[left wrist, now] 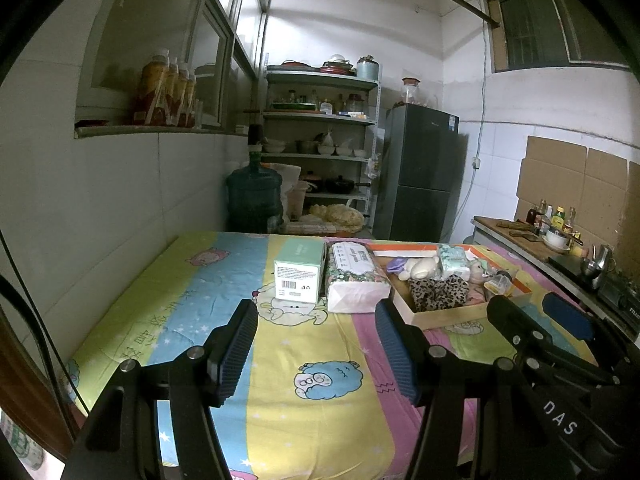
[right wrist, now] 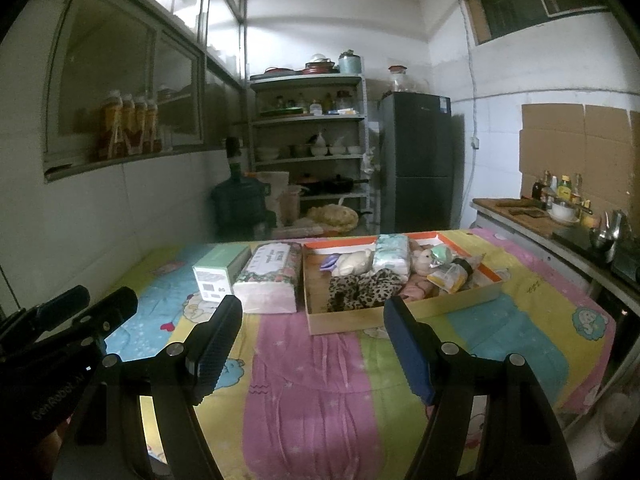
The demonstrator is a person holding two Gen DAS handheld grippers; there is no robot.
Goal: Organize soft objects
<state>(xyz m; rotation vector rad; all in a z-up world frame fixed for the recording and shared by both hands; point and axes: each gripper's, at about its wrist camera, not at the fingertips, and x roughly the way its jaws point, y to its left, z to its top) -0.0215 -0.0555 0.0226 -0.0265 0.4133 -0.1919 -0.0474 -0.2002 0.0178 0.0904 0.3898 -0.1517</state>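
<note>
A shallow cardboard tray (right wrist: 344, 320) on the far half of the table holds the soft things: a leopard-print cloth (right wrist: 364, 289) at its near edge, a cream plush toy (right wrist: 354, 262) behind that, a purple item (right wrist: 330, 263) far left, a pack of tissues or wipes (right wrist: 391, 258) standing in the middle, and a pink plush (right wrist: 425, 258) to the right among small wrapped items (right wrist: 448, 276). Just left of the tray, touching or nearly so, lies a floral soft tissue pack (right wrist: 272, 280), with a mint green carton (right wrist: 218, 276) beside it.

Both tools hover over the cartoon-print bedsheet (right wrist: 312, 380), near side. The left gripper (left wrist: 316, 352) is spread wide and empty; so is the right gripper (right wrist: 312, 344).

The tray being full fits either gathering almost done or unpacking about to start, so the step cannot be settled. Any grasp here would need a gentle, wide-jawed approach from above, since everything will squash and sag.
</note>
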